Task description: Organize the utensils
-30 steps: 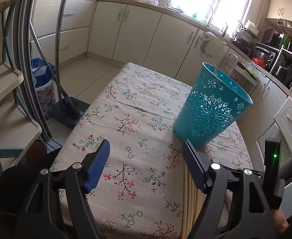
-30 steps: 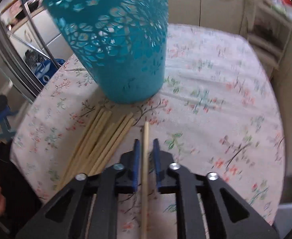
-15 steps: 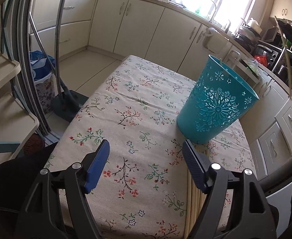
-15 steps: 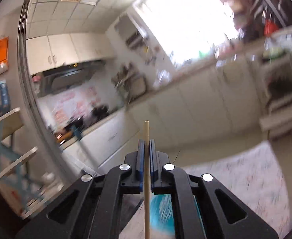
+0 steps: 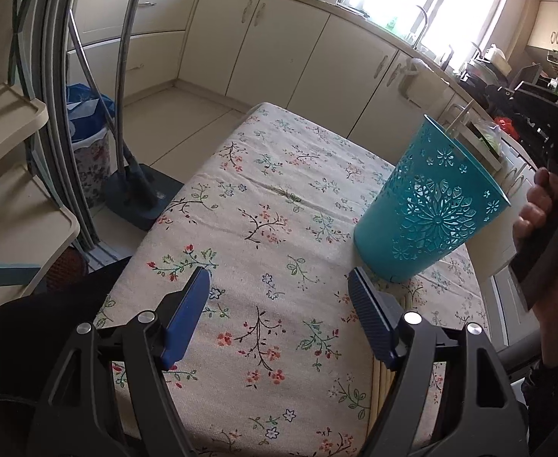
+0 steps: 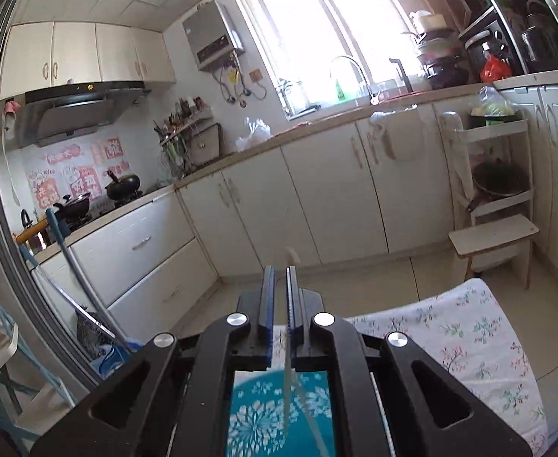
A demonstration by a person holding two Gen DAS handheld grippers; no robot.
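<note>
A teal cut-out holder (image 5: 427, 209) stands on the flowered tablecloth (image 5: 279, 209), right of centre. One chopstick tip (image 5: 460, 118) sticks out over its far rim. Several wooden chopsticks (image 5: 387, 381) lie on the cloth under my left gripper's right finger. My left gripper (image 5: 279, 312) is open and empty, low over the near cloth. My right gripper (image 6: 281, 297) is above the holder (image 6: 256, 415), jaws slightly apart; a blurred chopstick (image 6: 287, 392) hangs loose between them, down into the holder. The hand with the right gripper (image 5: 545, 243) shows at the right.
White kitchen cabinets (image 5: 279, 45) run behind the table. A dark stand base with metal poles (image 5: 141, 194) and a bin with a blue bag (image 5: 88, 144) are on the floor at the left. A white shelf unit (image 6: 496, 190) stands at the far right.
My right gripper lifted one chopstick off the cloth, tipped it upright above the holder, and its jaws have parted; the chopstick is dropping into the holder. My left gripper stayed open, shifting slightly.
</note>
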